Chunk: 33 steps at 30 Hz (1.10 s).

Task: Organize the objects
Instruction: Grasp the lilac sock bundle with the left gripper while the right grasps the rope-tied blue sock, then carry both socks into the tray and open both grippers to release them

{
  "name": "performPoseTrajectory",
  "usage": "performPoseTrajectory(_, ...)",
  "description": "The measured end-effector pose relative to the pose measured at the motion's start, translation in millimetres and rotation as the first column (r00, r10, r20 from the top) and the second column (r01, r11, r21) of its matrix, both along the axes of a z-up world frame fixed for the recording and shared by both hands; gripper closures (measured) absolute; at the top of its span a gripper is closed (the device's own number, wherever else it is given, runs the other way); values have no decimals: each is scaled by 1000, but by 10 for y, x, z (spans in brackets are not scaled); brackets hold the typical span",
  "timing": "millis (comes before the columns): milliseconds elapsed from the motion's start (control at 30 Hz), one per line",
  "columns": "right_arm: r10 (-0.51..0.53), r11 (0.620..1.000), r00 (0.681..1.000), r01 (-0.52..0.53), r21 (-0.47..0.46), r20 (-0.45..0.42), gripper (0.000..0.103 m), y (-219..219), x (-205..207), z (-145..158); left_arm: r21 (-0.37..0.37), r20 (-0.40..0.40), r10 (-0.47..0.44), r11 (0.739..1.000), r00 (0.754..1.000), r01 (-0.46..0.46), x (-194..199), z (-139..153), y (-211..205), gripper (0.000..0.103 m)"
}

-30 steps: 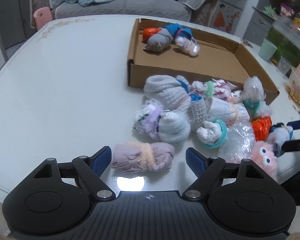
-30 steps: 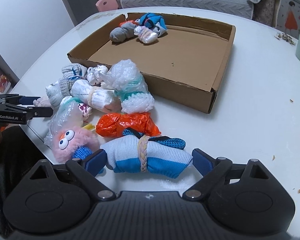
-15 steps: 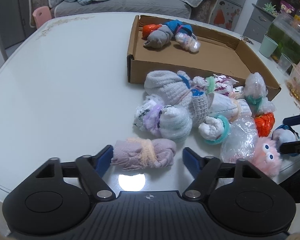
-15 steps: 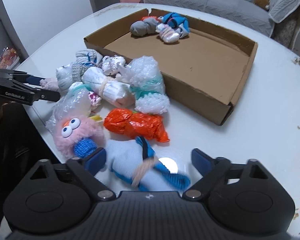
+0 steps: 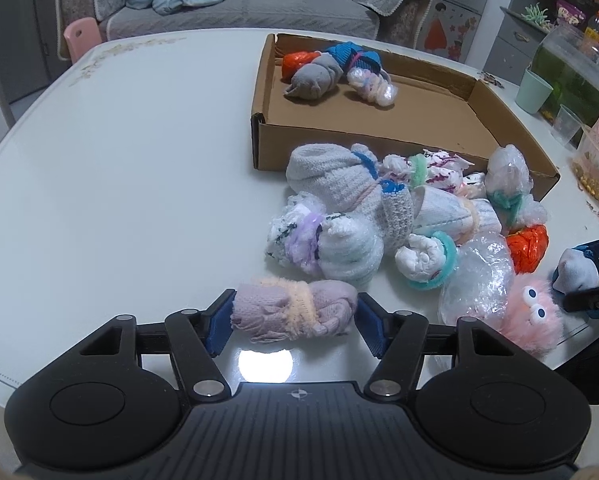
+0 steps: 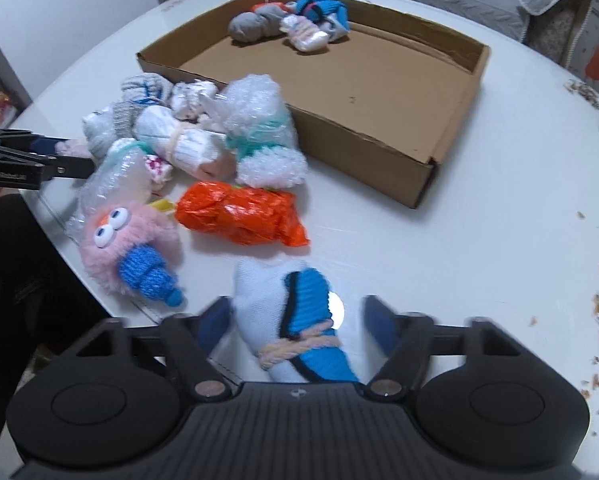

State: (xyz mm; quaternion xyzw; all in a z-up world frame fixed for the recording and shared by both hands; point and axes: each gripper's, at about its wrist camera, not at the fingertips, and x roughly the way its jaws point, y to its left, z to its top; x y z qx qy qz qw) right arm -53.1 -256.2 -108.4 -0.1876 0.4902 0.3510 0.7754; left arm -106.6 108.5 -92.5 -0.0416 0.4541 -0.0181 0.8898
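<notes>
The left gripper [image 5: 293, 322] is closing; its pads press both ends of a lilac sock roll [image 5: 293, 312] on the table [image 5: 119, 180]. The right gripper [image 6: 295, 324] is opening around a white-and-blue sock roll [image 6: 295, 312], the right pad clear of it. The cardboard box [image 5: 379, 148] stands behind the pile.

My left gripper [image 5: 293, 322] is matte black, ribbed on top, with two round discs, silver screws and blue pads [image 5: 219, 326]. My right gripper [image 6: 299, 322] matches it, bearing a small cross mark at centre.
</notes>
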Motion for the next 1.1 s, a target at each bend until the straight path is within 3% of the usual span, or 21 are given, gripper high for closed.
performPoseTrajectory(167, -23, 1000, 1000, 23, -9, -1, 27, -85, -14, 52, 12, 3, 1, 1000, 1000, -1, 0, -5, -13, 34)
performPoseTrajectory(233, -25, 1000, 1000, 25, -5, -19, 37, -106, -3, 52, 6, 3, 1, 1000, 1000, -1, 2, -5, -2, 34)
performPoseTrajectory(300, -23, 1000, 999, 23, 1, -35, 56, -112, -4, 55, -2, 4, 5, 1000, 1000, -5, -2, -3, 16, 35)
performPoseTrajectory(567, -22, 1000, 999, 23, 14, -39, 58, -84, 11, 177, 3, 29, 20, 1000, 999, -20, -25, 97, 54, 36)
performPoseTrajectory(833, -49, 985, 999, 49, 164, -1, 58, -64, 178, 644, 16, 101, 18, 1000, 995, -20, -10, 558, 232, 36)
performPoseTrajectory(1100, -48, 956, 998, 38, 292, 28, 58, 186, 601, 981, 49, 170, -64, 997, 983, 56, 424, 941, 120, 36)
